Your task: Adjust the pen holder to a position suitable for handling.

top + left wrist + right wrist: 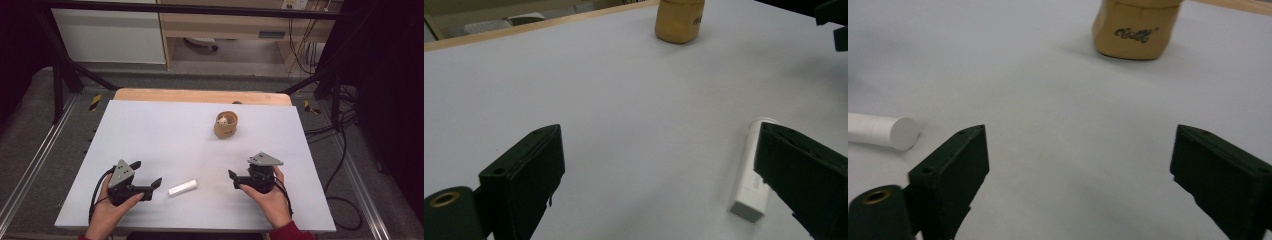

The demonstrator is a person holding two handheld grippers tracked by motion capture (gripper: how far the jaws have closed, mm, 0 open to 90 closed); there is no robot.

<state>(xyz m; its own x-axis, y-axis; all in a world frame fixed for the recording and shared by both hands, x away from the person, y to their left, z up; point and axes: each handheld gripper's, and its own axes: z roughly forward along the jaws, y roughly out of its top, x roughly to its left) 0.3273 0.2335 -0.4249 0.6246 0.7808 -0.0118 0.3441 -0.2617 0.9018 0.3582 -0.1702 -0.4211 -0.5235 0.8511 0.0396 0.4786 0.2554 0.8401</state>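
Observation:
A white cylindrical stick (pixel 182 187) lies flat on the white table sheet (pixel 165 135) near the front, between my two grippers. My left gripper (pixel 147 173) stands open just left of it; in the left gripper view (pixel 659 140) the stick (pixel 751 175) lies beside the right jaw, untouched. My right gripper (pixel 234 179) is open to the stick's right, with nothing between its jaws (pixel 1080 135); the stick's round end (pixel 900 134) shows at that view's left. A tan paper cup (pixel 226 124) with a small pale thing inside stands farther back, also seen as the cup (pixel 679 20) and the cup (pixel 1137 30).
A wooden table edge (pixel 200 95) runs along the back of the sheet. Black frame struts (pixel 75 75) and cables (pixel 345 190) flank the table. A wooden cabinet (pixel 225 25) stands behind. The other gripper (pixel 836 22) shows at the left gripper view's top right.

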